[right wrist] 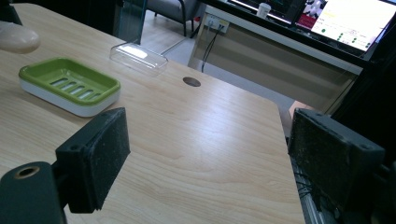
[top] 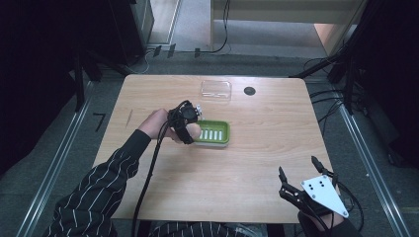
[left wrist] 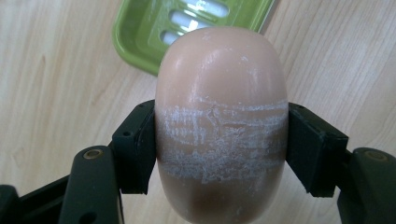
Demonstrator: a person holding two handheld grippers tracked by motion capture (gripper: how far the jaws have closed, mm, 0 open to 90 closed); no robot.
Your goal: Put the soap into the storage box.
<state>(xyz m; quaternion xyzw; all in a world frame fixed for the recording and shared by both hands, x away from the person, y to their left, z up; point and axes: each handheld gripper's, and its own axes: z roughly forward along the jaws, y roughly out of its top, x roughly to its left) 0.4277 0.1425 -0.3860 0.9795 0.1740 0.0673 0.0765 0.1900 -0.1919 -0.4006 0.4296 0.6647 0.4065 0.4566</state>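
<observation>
Looking along my left gripper (left wrist: 219,140), the jaws are clamped on a bar of soap (left wrist: 220,126), one black pad pressed flat against each long side. The soap is a smooth, rounded oval in a pale peachy-pink, and across its middle, right where the pads sit, there's a band of chalky white scuffing with fine criss-cross scratches; the ends look clean and a bit glossy. It's off the worktop (top: 237,163), held just by the left edge of the green soap dish (top: 213,133), near one of its corners rather than over the slotted middle. The dish has a white base under the green tray and a row of slots in the bottom. Behind it, toward the far edge, sits a clear plastic lid (top: 216,90), well apart from the dish. My right gripper (top: 299,175) is down at the near right corner, jaws spread wide with nothing between them.
</observation>
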